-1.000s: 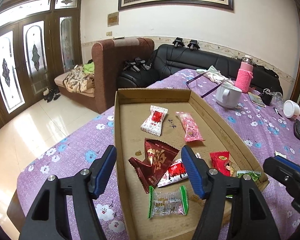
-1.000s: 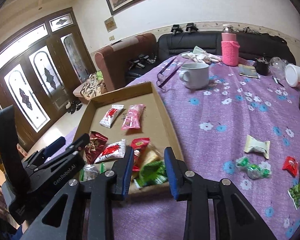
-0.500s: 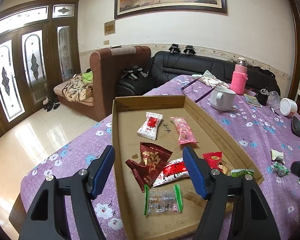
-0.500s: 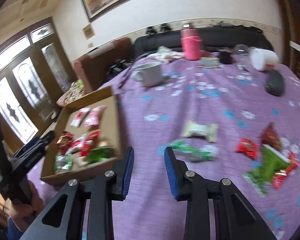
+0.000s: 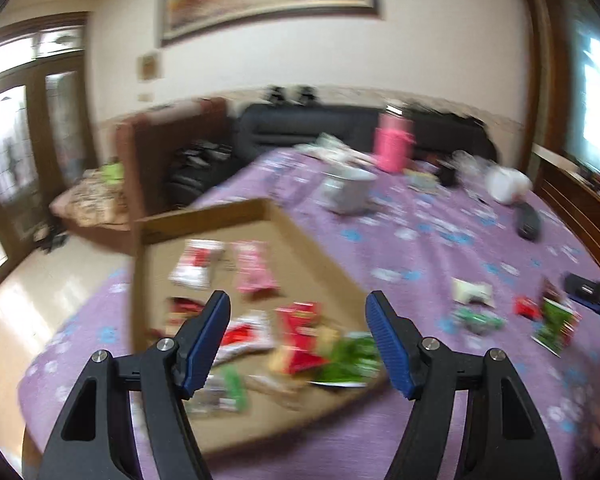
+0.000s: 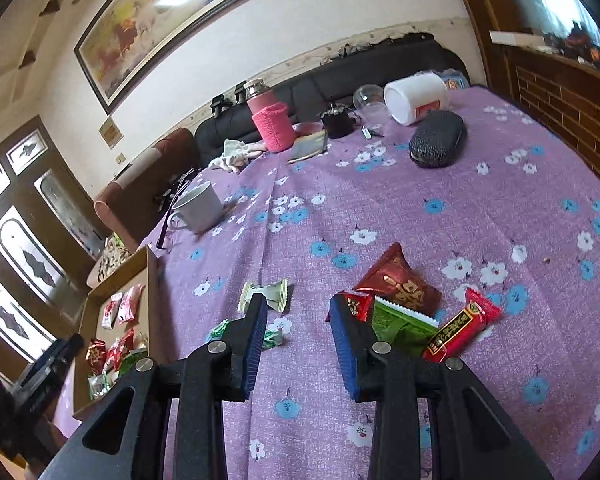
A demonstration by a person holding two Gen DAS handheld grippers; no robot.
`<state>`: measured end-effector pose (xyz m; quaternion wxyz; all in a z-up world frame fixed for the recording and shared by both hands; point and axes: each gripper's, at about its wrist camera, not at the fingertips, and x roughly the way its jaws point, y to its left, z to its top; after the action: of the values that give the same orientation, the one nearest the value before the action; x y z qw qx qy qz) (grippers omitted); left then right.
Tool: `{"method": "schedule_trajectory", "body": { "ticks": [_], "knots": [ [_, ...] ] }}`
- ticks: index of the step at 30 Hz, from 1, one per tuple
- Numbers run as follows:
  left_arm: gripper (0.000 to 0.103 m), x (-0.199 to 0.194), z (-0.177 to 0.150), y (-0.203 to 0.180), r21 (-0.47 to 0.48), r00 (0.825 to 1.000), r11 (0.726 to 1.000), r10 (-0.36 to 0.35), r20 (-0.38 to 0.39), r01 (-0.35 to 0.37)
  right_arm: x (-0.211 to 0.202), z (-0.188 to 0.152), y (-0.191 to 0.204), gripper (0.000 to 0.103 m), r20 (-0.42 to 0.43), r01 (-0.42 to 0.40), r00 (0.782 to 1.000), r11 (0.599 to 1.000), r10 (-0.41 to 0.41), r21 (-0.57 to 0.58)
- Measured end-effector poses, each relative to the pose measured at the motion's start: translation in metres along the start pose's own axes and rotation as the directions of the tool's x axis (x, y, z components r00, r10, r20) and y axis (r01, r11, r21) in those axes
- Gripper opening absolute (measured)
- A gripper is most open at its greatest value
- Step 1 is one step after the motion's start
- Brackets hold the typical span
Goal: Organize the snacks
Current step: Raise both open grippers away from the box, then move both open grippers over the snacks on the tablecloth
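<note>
A shallow cardboard tray on the purple flowered cloth holds several snack packets; the left wrist view is blurred. My left gripper is open and empty above the tray's near end. My right gripper is open and empty, low over the cloth. Loose snacks lie around it: a pale green candy, a dark red packet, a green packet, a red bar and a small red candy. The tray shows at the left of the right wrist view.
A white mug, a pink bottle, a black case, a white jar on its side and a cloth stand farther back on the table. Sofas are beyond it, and a wooden ledge to the right.
My right gripper has swung right, away from the tray, to the loose snacks on the cloth. My left gripper's view has also turned right, with motion blur.
</note>
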<state>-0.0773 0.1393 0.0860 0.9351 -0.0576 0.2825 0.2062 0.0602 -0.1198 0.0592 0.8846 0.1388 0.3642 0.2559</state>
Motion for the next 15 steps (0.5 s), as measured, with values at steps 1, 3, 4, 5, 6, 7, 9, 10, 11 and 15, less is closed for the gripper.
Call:
{"method": "schedule_trajectory", "body": {
  "ticks": [1, 3, 4, 5, 6, 7, 9, 10, 11, 15],
  "knots": [
    [0.07, 0.003, 0.001, -0.011, 0.016, 0.998, 0.999, -0.052, -0.031, 0.052, 0.0, 0.0, -0.001, 0.035, -0.003, -0.002, 1.0, 1.0, 0.002, 0.004],
    [0.07, 0.013, 0.003, -0.031, 0.037, 0.982, 0.986, -0.159, -0.107, 0.164, -0.001, 0.001, -0.003, 0.035, 0.0, 0.001, 1.0, 1.0, -0.001, 0.012],
    [0.07, 0.022, 0.005, -0.044, 0.038, 0.957, 0.969, -0.235, -0.17, 0.245, -0.003, 0.002, -0.005, 0.035, 0.003, 0.001, 1.0, 1.0, -0.001, 0.02],
    [0.069, 0.027, 0.005, -0.052, 0.033, 0.937, 0.956, -0.28, -0.207, 0.293, -0.003, 0.002, -0.007, 0.035, 0.005, 0.0, 1.0, 1.0, 0.0, 0.027],
    [0.069, 0.036, 0.004, -0.062, 0.026, 0.911, 0.938, -0.328, -0.251, 0.345, -0.004, 0.003, -0.009, 0.036, 0.007, -0.002, 1.0, 0.999, 0.002, 0.038],
    [0.069, 0.047, 0.003, -0.073, 0.013, 0.883, 0.925, -0.359, -0.302, 0.38, -0.004, 0.003, -0.011, 0.036, 0.008, -0.002, 1.0, 0.999, 0.001, 0.046],
    [0.069, 0.063, 0.002, -0.088, -0.004, 0.85, 0.911, -0.387, -0.357, 0.413, -0.006, 0.005, -0.017, 0.036, 0.012, -0.001, 1.0, 0.997, 0.0, 0.071],
    [0.069, 0.072, 0.001, -0.096, -0.008, 0.839, 0.909, -0.389, -0.38, 0.417, -0.006, 0.006, -0.02, 0.036, 0.013, -0.002, 1.0, 0.996, 0.001, 0.084],
    [0.069, 0.08, 0.001, -0.103, -0.008, 0.836, 0.911, -0.382, -0.394, 0.413, -0.006, 0.006, -0.023, 0.036, 0.014, -0.002, 1.0, 0.996, 0.001, 0.094],
    [0.069, 0.105, 0.002, -0.123, 0.005, 0.842, 0.928, -0.335, -0.422, 0.372, -0.007, 0.009, -0.03, 0.036, 0.018, 0.004, 1.0, 0.992, -0.006, 0.123]
  ]
}}
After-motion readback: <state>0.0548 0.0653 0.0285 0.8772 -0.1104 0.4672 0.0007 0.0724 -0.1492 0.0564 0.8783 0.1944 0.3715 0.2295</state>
